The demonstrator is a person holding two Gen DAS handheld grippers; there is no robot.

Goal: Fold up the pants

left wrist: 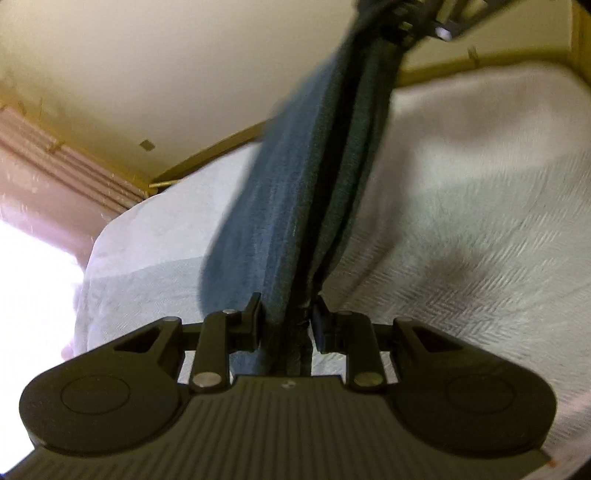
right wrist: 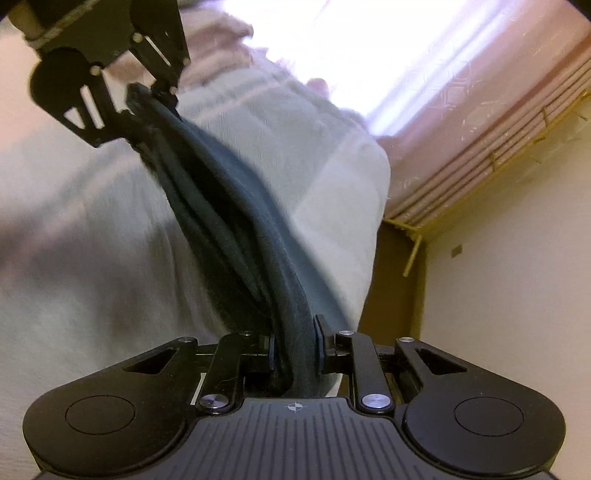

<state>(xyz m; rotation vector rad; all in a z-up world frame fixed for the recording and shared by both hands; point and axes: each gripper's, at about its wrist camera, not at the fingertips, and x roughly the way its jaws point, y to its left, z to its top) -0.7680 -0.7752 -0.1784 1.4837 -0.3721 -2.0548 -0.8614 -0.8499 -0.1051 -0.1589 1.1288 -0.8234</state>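
Dark blue-grey pants [left wrist: 295, 192] hang stretched in the air between my two grippers, bunched into a thick rope of folds. My left gripper [left wrist: 286, 314] is shut on one end of the fabric. The right gripper [left wrist: 417, 26] appears at the top of the left wrist view, gripping the far end. In the right wrist view the pants [right wrist: 236, 221] run from my right gripper [right wrist: 295, 343], shut on them, up to the left gripper [right wrist: 147, 96] at the top left. The cloth is blurred by motion.
Under the pants lies a bed with a white textured cover [left wrist: 461, 221], also seen in the right wrist view as the white cover [right wrist: 92, 240]. A pink curtain [right wrist: 480, 118] with a bright window behind it, a yellowish wooden bed frame [left wrist: 207, 155] and a cream floor [left wrist: 166, 66] surround it.
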